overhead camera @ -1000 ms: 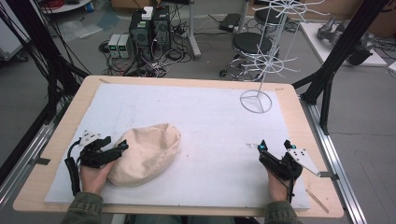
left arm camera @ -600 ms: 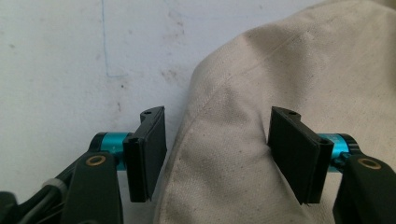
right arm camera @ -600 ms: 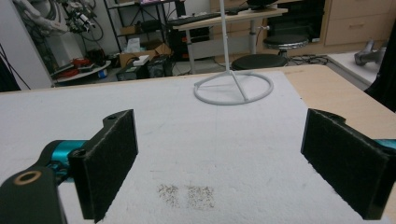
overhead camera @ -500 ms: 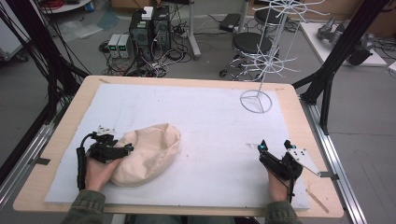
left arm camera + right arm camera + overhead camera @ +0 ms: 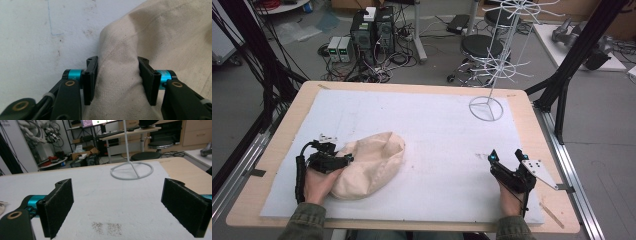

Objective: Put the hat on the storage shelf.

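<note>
- While the left gripper (image 5: pixel 343 161) pinches the near left edge of the cream cloth bag (image 5: pixel 371 162), its jaws have just been closing, and in the left gripper view a ridge of the canvas (image 5: pixel 120 82) stands between the two pads (image 5: pixel 90 77), pressed on both sides.
- The bag lies slumped on the white mat (image 5: pixel 442 125), left of the middle and near the person's side, well apart from the wire rack (image 5: pixel 492 65) at the far right.
- The right gripper (image 5: pixel 506 159) rests on the mat at the near right with its jaws wide apart and nothing between them; the right gripper view shows bare mat and the rack's ring base (image 5: pixel 131 171) beyond.
- To do this step well, I judge the pinch should take a full fold of cloth, deep on the pads, not just a thin edge near the tips.
- Squeeze until the canvas stops yielding, then test with a small lift before carrying.
- Limp cloth will likely sag and drag, so raise it straight up and slowly.
- Should the bag need opening or steadying, the free right gripper can come across to take the opposite edge.
</note>
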The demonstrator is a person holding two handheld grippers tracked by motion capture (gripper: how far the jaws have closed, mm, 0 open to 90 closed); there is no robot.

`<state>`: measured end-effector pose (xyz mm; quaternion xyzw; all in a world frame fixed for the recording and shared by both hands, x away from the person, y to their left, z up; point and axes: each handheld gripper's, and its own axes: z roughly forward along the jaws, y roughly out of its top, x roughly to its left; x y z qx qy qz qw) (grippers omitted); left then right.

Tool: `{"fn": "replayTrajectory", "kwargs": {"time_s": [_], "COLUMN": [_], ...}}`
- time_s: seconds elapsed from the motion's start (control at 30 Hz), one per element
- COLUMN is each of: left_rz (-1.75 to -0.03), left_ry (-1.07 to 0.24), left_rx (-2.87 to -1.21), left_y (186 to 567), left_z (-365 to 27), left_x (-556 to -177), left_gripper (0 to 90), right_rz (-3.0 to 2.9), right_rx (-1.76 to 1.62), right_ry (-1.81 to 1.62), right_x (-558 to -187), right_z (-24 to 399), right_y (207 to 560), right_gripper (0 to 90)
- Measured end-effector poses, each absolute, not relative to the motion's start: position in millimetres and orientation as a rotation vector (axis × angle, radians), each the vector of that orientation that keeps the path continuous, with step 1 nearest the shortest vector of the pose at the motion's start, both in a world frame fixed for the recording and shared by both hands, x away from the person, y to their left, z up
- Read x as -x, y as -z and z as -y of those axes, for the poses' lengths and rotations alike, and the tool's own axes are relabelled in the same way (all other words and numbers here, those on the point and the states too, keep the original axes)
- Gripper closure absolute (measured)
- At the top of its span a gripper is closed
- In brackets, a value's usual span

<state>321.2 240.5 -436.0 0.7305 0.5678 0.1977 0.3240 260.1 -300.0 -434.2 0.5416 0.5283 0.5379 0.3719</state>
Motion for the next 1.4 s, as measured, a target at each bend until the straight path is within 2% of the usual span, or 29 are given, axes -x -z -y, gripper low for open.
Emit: {"fn": "replayTrajectory", "kwargs": {"time_s": [0.17,0.37,0.77,1.17,1.4], "left_rz": [-1.460,-1.409,-1.306,-1.161,-1.089], "left_ry": [-0.559,-0.551,-0.558,-0.466,-0.449], "left_rx": [-1.904,-1.809,-1.552,-1.277,-1.196], "left_y": [432.3,429.0,418.9,411.8,398.3], "left_z": [-241.6,-249.2,-263.0,-274.5,-275.8], "left_x": [-317.3,-313.5,-301.9,-293.2,-288.0], "left_gripper": [64.4,69.0,73.1,73.6,73.6], "right_rz": [-1.356,-1.352,-1.345,-1.344,-1.346], "right_rx": [-1.383,-1.382,-1.384,-1.382,-1.384], "right_ry": [-1.399,-1.405,-1.412,-1.417,-1.423], "right_x": [-259.6,-259.5,-258.5,-258.9,-259.0], "right_z": [299.8,300.6,303.0,303.4,303.7], "right_y": [433.7,433.8,434.2,434.4,434.5], "right_gripper": [9.8,9.8,9.8,9.8,9.8]}}
